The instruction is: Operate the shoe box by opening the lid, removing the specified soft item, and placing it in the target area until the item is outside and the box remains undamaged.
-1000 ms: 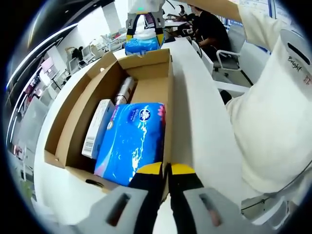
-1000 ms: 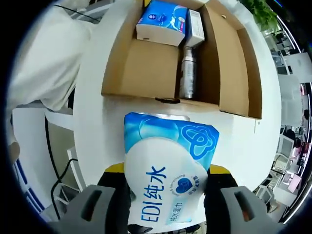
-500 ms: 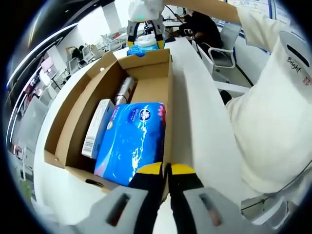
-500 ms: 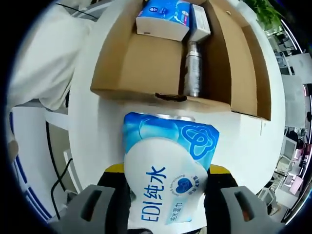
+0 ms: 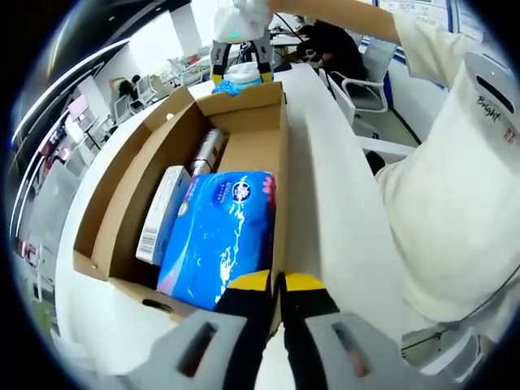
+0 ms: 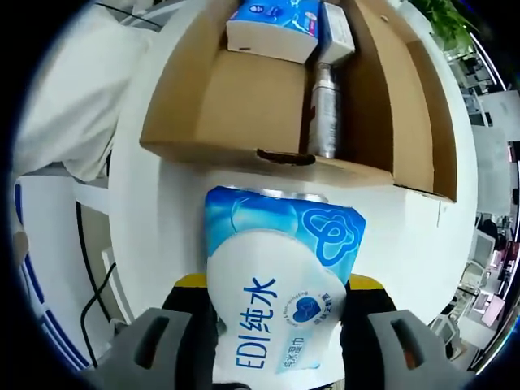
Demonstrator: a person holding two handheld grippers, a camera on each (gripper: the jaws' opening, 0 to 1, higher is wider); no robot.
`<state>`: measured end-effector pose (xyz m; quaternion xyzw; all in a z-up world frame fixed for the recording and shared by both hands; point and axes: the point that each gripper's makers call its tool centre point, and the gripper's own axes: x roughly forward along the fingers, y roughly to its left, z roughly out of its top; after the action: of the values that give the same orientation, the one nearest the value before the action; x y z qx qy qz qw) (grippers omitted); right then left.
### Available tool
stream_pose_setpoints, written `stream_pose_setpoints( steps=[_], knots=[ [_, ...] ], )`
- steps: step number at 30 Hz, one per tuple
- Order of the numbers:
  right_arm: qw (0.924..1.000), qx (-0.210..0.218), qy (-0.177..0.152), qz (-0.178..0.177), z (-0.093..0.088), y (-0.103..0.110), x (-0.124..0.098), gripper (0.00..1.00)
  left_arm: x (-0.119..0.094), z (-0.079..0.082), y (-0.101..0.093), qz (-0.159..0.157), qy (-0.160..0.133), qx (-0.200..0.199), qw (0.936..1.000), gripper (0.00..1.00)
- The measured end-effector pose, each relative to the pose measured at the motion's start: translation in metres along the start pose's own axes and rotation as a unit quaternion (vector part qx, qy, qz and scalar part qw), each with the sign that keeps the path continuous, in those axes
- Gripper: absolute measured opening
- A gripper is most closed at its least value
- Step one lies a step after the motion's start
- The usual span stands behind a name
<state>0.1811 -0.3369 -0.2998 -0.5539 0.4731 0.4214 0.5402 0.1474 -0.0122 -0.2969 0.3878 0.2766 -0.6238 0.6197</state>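
An open brown shoe box [image 5: 130, 187] lies on a white table [image 5: 333, 187]. Inside it are a blue tissue pack [image 5: 219, 231], a white carton [image 5: 162, 213] and a metal bottle [image 5: 207, 150]. My left gripper [image 5: 279, 284] is shut on the box's near right wall edge. Past the box's far end, my right gripper [image 5: 241, 49] holds a soft blue-and-white wipes pack [image 5: 242, 77]. In the right gripper view, the right gripper [image 6: 279, 286] is shut on that pack [image 6: 276, 276], above the table just outside the box [image 6: 236, 97].
A person in a white top [image 5: 455, 179] stands close along the table's right side, also seen as white cloth [image 6: 65, 97]. The table edge [image 6: 122, 268] runs beside the held pack. Office chairs and another seated person [image 5: 345, 45] are behind.
My right gripper has carried the wipes pack a little farther from the left camera, lower behind the box's far wall. The left gripper and the box have stayed put.
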Motion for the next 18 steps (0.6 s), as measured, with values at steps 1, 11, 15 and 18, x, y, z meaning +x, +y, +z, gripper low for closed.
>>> stream_pose_setpoints(
  steps=[1, 11, 15, 18],
  knots=[
    [1.0000, -0.001, 0.001, 0.001, -0.0004, 0.0007, 0.0004, 0.59, 0.0000, 0.0002, -0.0003, 0.000, 0.000, 0.000, 1.0000, 0.03],
    [1.0000, -0.002, -0.001, 0.003, -0.0018, 0.0031, 0.0025, 0.59, 0.0002, 0.0005, -0.0009, 0.000, 0.001, 0.000, 1.0000, 0.03],
    [1.0000, -0.002, -0.001, 0.004, -0.0013, 0.0042, 0.0038, 0.59, 0.0001, 0.0005, -0.0014, 0.000, 0.002, 0.000, 1.0000, 0.03],
    [1.0000, -0.001, -0.001, 0.006, -0.0018, 0.0048, 0.0043, 0.59, 0.0000, 0.0005, -0.0017, -0.001, 0.001, 0.000, 1.0000, 0.03]
  ],
)
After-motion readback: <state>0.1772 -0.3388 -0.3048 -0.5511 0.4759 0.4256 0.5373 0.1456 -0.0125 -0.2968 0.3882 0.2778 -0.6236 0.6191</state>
